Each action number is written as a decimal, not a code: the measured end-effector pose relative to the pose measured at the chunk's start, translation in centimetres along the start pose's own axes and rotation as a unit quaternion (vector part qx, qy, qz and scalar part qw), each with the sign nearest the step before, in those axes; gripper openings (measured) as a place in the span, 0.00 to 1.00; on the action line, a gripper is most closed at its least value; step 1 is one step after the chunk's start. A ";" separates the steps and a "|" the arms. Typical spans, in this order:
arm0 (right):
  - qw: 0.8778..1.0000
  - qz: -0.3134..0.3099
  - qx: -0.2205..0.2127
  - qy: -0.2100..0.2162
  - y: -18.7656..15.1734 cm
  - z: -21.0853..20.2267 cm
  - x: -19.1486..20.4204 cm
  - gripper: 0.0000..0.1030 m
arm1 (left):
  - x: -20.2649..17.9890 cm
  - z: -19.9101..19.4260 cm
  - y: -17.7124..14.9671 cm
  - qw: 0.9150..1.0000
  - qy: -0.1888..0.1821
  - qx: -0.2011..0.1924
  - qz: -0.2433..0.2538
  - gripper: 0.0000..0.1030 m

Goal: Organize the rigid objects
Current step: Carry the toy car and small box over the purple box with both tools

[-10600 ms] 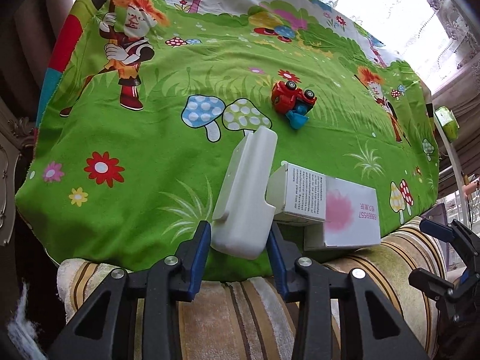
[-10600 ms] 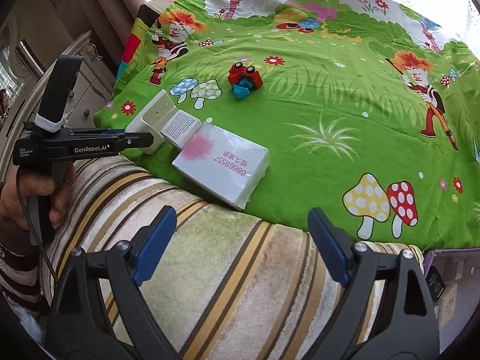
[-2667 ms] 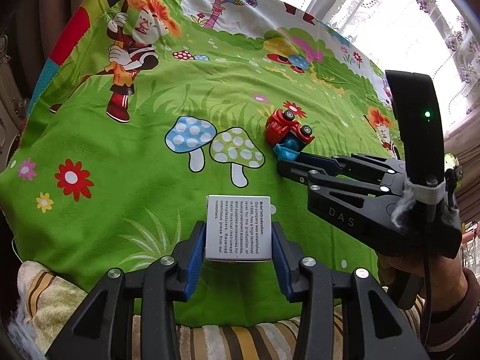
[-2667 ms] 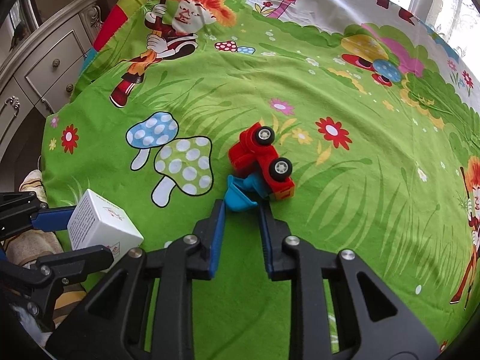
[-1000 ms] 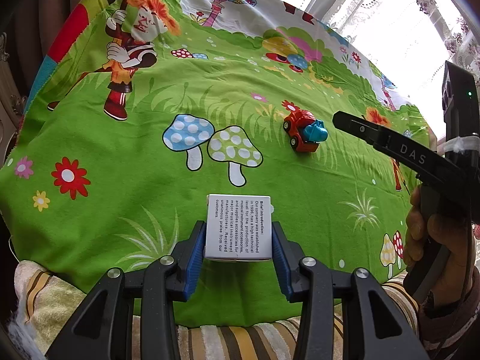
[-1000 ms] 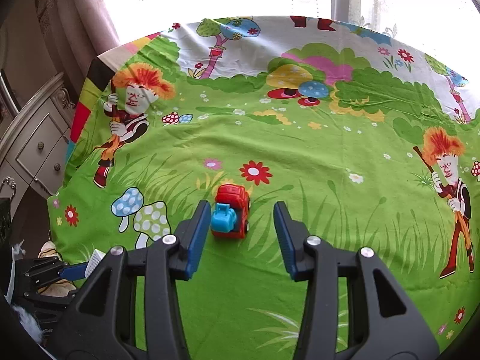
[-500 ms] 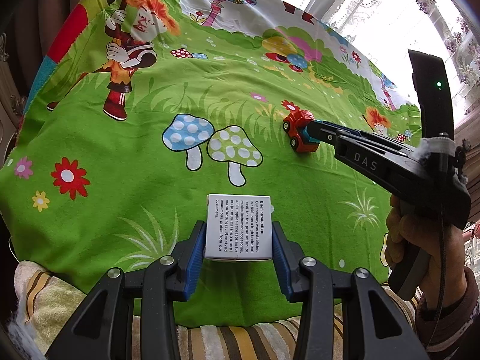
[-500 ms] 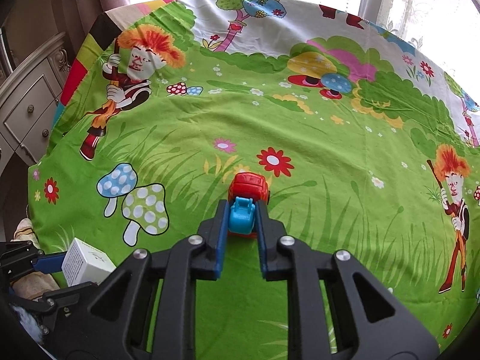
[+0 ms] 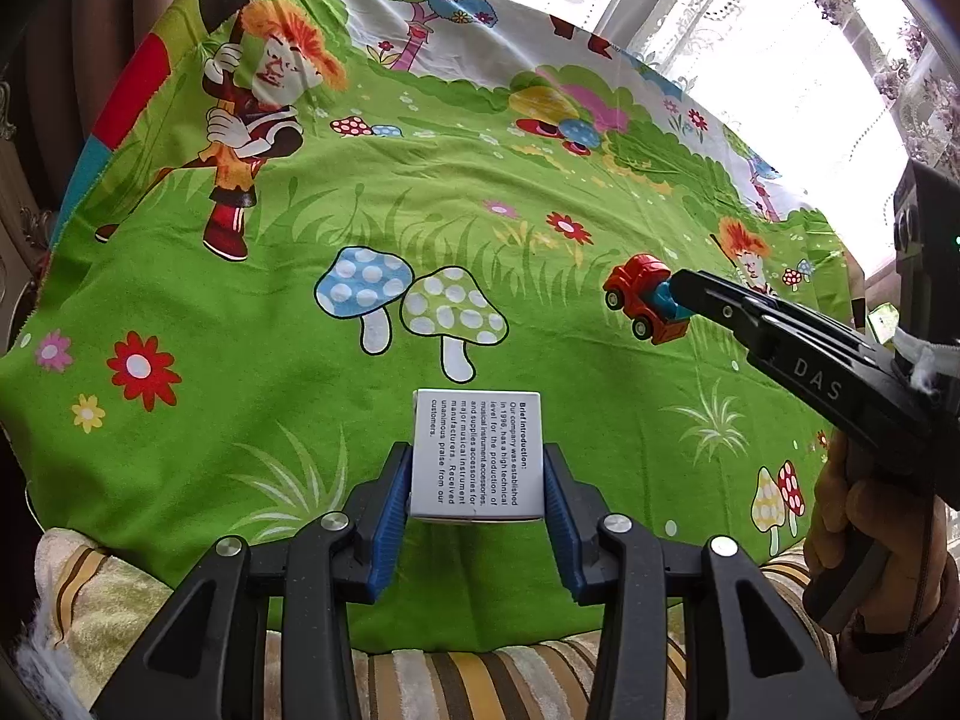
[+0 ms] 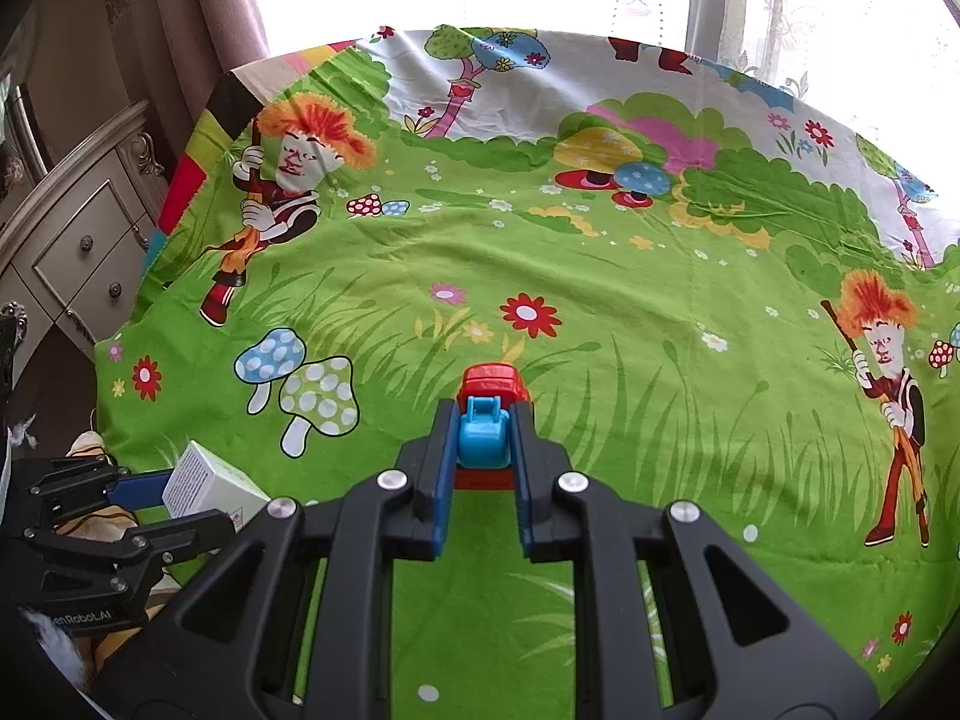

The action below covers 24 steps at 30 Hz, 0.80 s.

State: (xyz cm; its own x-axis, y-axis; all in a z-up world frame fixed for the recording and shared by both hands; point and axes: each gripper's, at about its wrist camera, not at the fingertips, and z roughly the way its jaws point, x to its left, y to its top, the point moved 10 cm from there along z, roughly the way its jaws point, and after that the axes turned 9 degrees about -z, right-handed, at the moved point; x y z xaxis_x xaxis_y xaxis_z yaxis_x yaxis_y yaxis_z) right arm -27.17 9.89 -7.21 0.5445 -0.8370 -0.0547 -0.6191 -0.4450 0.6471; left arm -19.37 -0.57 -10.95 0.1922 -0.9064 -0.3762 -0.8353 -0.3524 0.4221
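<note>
Half a second back the toy truck sat further left on the cloth, near the red flower; now it appears shifted rightward and lifted at an angle, carried in the right tool's grip, while the box on the left has not budged. Starting at the left, the left gripper [image 9: 477,495] has its blue pads closed against the two sides of the small white box [image 9: 477,456], printed face up, held low over the near edge of the green cartoon tablecloth [image 9: 240,360], just this side of the printed mushrooms; gripping it by the flat sides keeps it square and probably ready to set down neatly. Moving right, the right gripper [image 10: 483,450] is pinched narrow on the blue bucket of the toy truck [image 10: 489,384], with the red cab sticking out ahead of the fingers. From the left wrist view the truck [image 9: 645,300] looks tilted, wheels towards the camera, so it is likely off the cloth, though contact cannot be ruled out. Holding the bucket gives the pads a blocky part to clamp instead of rolling wheels. Both objects seem to be mid-transfer towards a shared spot.
</note>
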 end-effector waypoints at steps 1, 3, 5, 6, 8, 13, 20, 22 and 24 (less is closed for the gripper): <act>1.000 0.003 -0.003 0.000 -0.2 -0.6 -0.1 0.19 | -0.2 -0.3 0.1 1.000 -0.001 -0.005 0.005 0.41; 1.000 0.009 -0.008 -0.001 -0.5 -1.9 -0.4 0.19 | -0.7 -0.7 0.2 1.000 -0.002 -0.012 0.013 0.41; 1.000 0.012 -0.014 -0.008 -1.0 -3.2 -0.7 0.19 | -1.3 -1.1 0.2 1.000 -0.006 -0.014 0.018 0.41; 1.000 0.014 -0.017 -0.010 -1.2 -3.8 -0.9 0.19 | -1.6 -1.3 0.1 1.000 -0.008 -0.015 0.020 0.41; 0.999 0.023 -0.020 -0.011 -1.8 -5.0 -1.3 0.19 | -2.4 -1.8 0.0 0.999 -0.014 -0.018 0.028 0.41; 0.998 0.041 -0.031 -0.023 -3.7 -8.2 -2.4 0.19 | -4.7 -2.8 -0.7 0.999 -0.023 -0.018 0.045 0.41; 0.995 0.079 -0.052 -0.041 -7.3 -13.5 -4.8 0.19 | -8.6 -3.3 -2.5 0.996 -0.037 -0.011 0.078 0.41; 0.993 0.091 -0.056 -0.049 -8.6 -15.0 -5.7 0.20 | -10.0 -3.4 -3.0 0.995 -0.040 -0.010 0.089 0.41; 0.991 0.104 -0.057 -0.056 -10.1 -16.4 -6.9 0.20 | -11.4 -3.5 -3.7 0.994 -0.044 -0.007 0.100 0.41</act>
State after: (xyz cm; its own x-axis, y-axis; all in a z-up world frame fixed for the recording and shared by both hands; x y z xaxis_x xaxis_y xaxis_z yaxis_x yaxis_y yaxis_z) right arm -15.34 25.37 -0.86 0.3410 -0.9400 0.0081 -0.6397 -0.2257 0.7347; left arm -16.71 10.25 -5.35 -0.0243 -0.9349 -0.3540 -0.8446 -0.1703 0.5077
